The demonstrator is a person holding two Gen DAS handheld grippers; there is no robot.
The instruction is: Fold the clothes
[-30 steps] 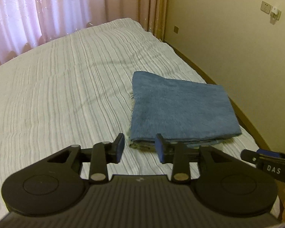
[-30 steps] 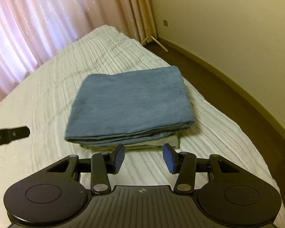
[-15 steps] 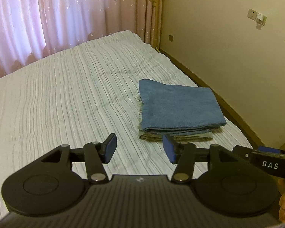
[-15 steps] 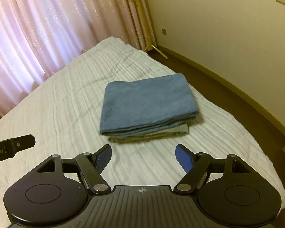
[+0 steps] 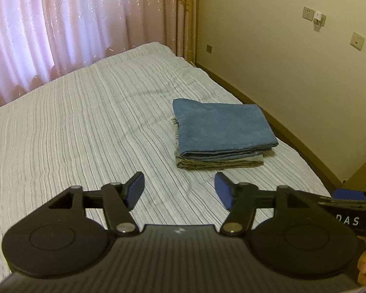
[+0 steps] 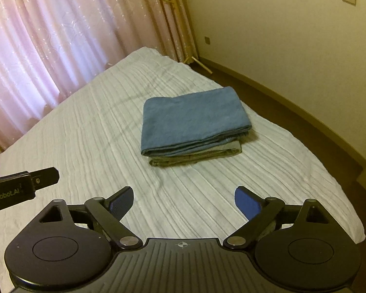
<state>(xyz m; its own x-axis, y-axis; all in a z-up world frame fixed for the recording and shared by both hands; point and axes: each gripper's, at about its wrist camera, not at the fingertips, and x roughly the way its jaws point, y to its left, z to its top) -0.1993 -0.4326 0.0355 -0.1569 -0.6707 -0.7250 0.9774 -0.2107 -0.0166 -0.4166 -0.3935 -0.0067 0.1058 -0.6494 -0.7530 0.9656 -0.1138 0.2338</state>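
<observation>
2 folded cloths (image 5: pixel 222 131) on striped bed (image 5: pixel 85 127).

Left claw (image 5: pixel 179 191) and right claw (image 6: pixel 184 202) hang side by side above the bed's near edge, tilted downward, jaws opening with nothing between them.

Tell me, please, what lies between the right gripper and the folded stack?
Only bare bedspread. In the right wrist view nothing sits between the right gripper, its empty jaws opening, and the stack.
</observation>
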